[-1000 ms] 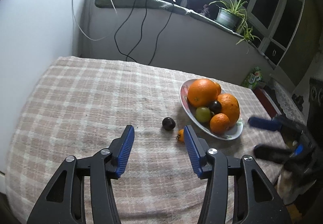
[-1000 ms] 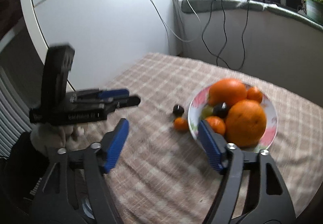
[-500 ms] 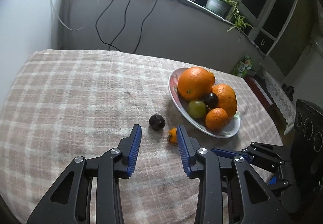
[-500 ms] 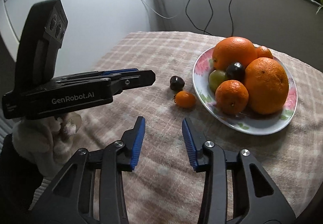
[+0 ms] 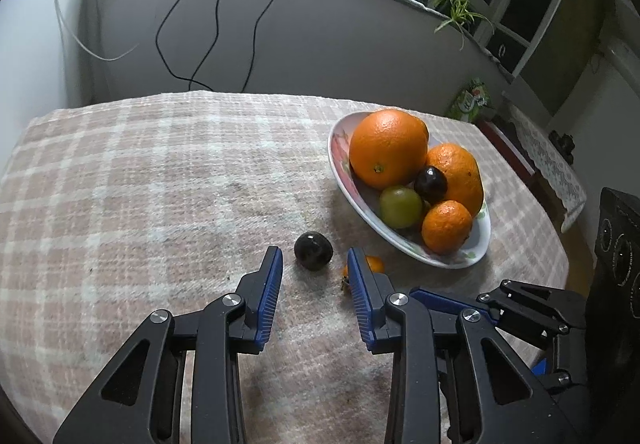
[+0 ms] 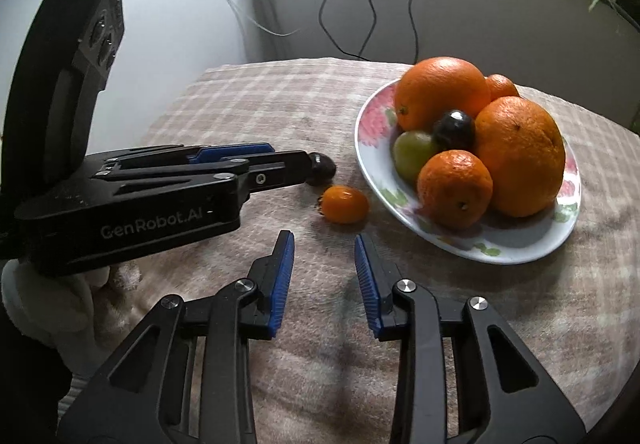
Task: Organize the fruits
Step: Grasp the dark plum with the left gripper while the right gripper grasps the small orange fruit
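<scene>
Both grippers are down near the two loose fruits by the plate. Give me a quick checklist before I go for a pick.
1. Dark plum loose on cloth, ahead of left gripper: ok.
2. Small orange tomato free, ahead of right gripper: ok.
3. Right gripper closing with nothing between its fingers: not ok.
4. Left gap wide enough for the plum: cannot tell.
5. Plate has bare rim space near the front: ok.
6. Grippers close together near the tomato: not ok.

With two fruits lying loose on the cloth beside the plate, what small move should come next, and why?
Probably ease the left gripper forward and down so its jaws straddle the dark fruit. It lies just ahead of their gap, beside the small orange fruit, outside the plate. The right gripper is closing on nothing.
</scene>
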`<state>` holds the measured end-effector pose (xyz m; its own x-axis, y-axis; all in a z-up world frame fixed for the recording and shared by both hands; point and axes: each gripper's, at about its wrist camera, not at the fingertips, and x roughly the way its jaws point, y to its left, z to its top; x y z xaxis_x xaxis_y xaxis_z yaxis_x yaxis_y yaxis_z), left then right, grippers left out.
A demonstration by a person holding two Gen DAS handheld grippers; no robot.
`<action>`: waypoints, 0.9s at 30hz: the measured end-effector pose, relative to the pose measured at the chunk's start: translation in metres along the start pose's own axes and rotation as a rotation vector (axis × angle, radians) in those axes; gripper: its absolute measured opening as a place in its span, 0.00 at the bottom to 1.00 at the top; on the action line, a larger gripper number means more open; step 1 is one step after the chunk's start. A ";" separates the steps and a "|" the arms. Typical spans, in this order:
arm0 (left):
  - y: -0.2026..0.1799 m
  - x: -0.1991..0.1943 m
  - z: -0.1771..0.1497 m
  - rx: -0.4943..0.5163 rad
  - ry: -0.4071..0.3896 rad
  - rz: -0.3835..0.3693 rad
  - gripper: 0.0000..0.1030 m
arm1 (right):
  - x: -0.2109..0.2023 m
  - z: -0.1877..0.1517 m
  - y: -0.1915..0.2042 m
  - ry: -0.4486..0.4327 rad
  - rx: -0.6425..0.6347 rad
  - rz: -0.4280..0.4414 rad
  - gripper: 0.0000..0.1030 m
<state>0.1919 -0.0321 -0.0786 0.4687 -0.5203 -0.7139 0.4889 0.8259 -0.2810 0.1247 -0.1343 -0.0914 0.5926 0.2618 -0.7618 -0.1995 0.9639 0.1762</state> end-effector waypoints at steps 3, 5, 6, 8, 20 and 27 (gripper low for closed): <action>-0.001 0.004 0.001 0.022 0.010 -0.005 0.31 | 0.005 0.001 0.000 0.003 0.000 -0.029 0.32; 0.000 0.008 0.002 0.029 0.018 -0.012 0.31 | 0.007 0.001 0.000 0.000 0.003 -0.045 0.32; 0.000 0.010 0.003 0.030 0.022 -0.013 0.31 | 0.008 0.001 -0.001 -0.002 0.003 -0.053 0.32; 0.002 0.013 0.003 0.029 0.029 -0.018 0.31 | 0.009 0.001 -0.001 0.002 0.003 -0.059 0.32; 0.006 0.025 0.011 0.027 0.040 -0.033 0.21 | 0.021 0.008 -0.002 0.023 0.011 -0.060 0.32; 0.018 0.019 0.011 0.000 0.023 -0.025 0.20 | 0.027 0.013 0.004 0.028 -0.007 -0.071 0.32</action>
<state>0.2178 -0.0297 -0.0905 0.4392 -0.5361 -0.7209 0.5003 0.8124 -0.2994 0.1500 -0.1231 -0.1035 0.5836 0.1917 -0.7891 -0.1633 0.9796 0.1173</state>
